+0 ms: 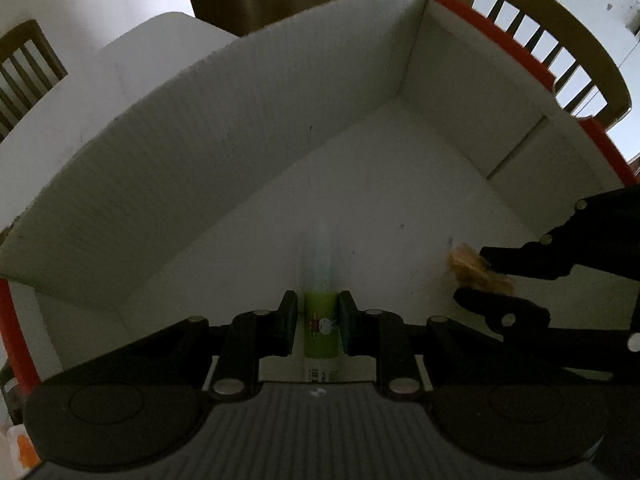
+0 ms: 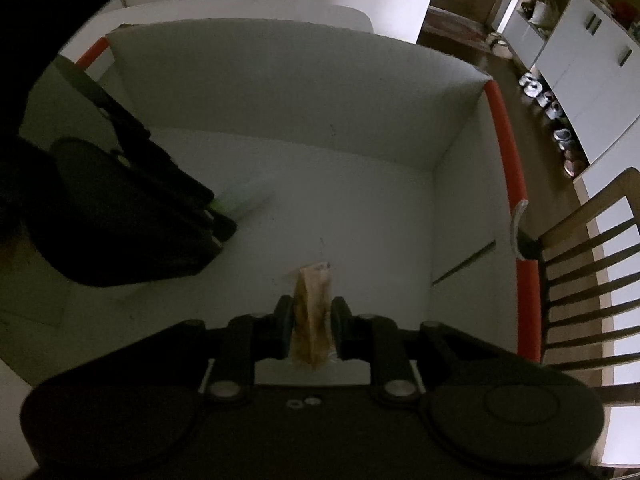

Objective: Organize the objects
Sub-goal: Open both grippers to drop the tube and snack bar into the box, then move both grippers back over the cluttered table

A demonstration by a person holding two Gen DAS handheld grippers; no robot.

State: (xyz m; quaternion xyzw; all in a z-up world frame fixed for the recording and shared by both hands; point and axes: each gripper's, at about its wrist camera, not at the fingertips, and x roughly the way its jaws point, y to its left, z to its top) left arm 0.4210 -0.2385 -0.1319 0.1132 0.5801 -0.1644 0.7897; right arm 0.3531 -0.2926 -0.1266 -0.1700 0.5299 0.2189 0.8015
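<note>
In the left wrist view, the left gripper is sitting at the bottom centre of the frame with its fingers pressing in on a green glue stick, one on each side; the tube is bearing a small cartoon figure, and its pale cap end is blurring upward toward the middle of the frame. Behind it, a white cardboard box with an orange rim is filling most of the picture, its bare floor lying beyond the stick. At the right edge of that same view, the right gripper is reaching in with a tan, crinkled snack packet between its black fingers. In the right wrist view, the right gripper is appearing at the bottom centre, its fingers closing narrowly on the snack packet, which is standing upright on edge above the box floor. The left gripper is showing as a dark mass at the left of the frame, with a green blur of the glue stick at its tip. Wooden chairs are standing beyond the box, and the white desk is showing at the upper left of the left wrist view.
</note>
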